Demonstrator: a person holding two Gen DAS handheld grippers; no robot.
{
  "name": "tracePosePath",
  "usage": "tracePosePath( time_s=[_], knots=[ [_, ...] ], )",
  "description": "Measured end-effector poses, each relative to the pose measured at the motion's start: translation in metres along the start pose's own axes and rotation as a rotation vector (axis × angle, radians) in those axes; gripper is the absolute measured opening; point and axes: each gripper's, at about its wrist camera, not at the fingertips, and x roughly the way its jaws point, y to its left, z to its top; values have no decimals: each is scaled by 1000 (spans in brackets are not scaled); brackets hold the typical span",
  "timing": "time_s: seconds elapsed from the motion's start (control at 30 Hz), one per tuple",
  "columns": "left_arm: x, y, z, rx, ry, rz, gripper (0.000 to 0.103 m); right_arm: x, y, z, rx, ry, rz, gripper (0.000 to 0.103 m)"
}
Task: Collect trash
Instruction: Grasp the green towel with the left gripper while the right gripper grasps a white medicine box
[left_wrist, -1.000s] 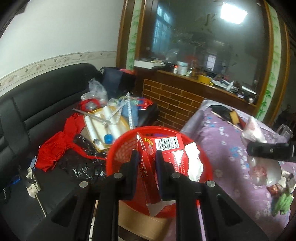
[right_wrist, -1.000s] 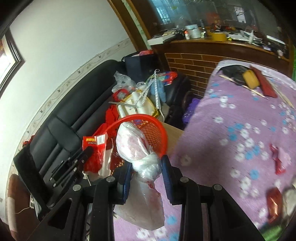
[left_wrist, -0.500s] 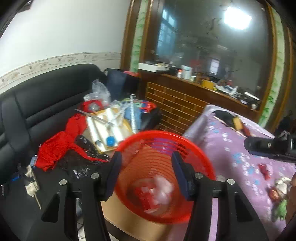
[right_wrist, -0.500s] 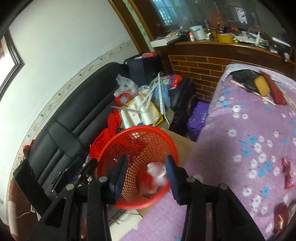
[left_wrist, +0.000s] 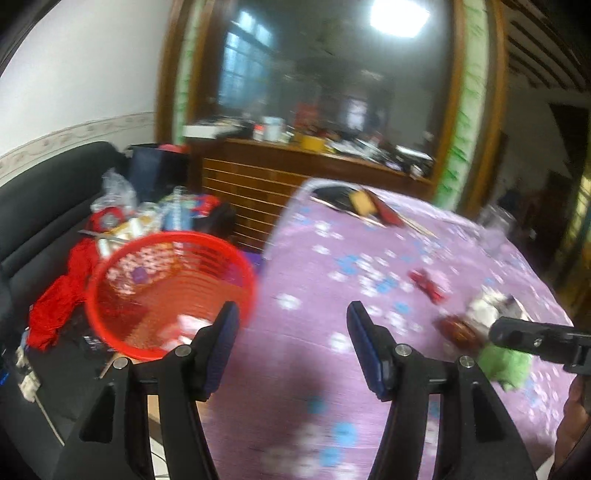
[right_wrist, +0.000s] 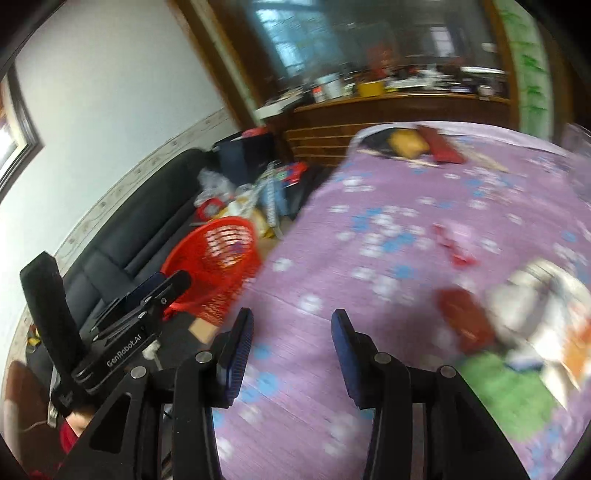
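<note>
Both grippers have swung from the red plastic mesh basket (left_wrist: 166, 291) toward remaining wrappers; left gripper (left_wrist: 291, 347) and right gripper (right_wrist: 291, 347) jaws just opened, spread, empty, having dropped trash.

Both cameras sit on the hand tools and look forward and down, close over the purple flowered cloth (left_wrist: 369, 258). The left one sees the red basket (left_wrist: 110, 325) near; both share basket, cloth and black sofa (right_wrist: 155, 206).
</note>
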Motion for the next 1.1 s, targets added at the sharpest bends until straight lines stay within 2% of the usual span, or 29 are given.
tracePosePath(
  time_s=[0.13, 0.23, 0.37, 0.47, 0.6, 0.7, 0.77, 0.87, 0.93, 1.0, 1.1],
  knots=[
    [12, -45, -7, 54, 46, -64, 59, -40, -59, -8, 129, -38, -56, 49],
    [17, -76, -13, 95, 60, -107, 59, -63, -105, -6, 249, -59, -141, 51],
    [23, -99, -17, 135, 83, -141, 59, -62, -154, 3, 401, -22, -134, 55],
    [26, -106, -21, 151, 105, -152, 59, -48, -173, 12, 453, 17, -112, 56],
    [29, -107, -22, 157, 123, -154, 59, -22, -184, 23, 486, 75, -140, 56],
    [31, -106, -22, 156, 132, -155, 59, -9, -178, 27, 450, 101, -181, 56],
    [32, -105, -22, 156, 136, -156, 59, -8, -172, 27, 405, 111, -226, 46],
    [37, -108, -22, 156, 157, -178, 59, -12, -169, 19, 367, 97, -232, 42],
    [39, -115, -22, 171, 181, -230, 60, -24, -169, 12, 368, 60, -202, 38],
    [41, -127, -23, 204, 204, -297, 63, -40, -168, 8, 369, 2, -157, 38],
    [42, -153, -26, 286, 223, -375, 68, -72, -165, -1, 354, -91, -138, 38]
  ],
)
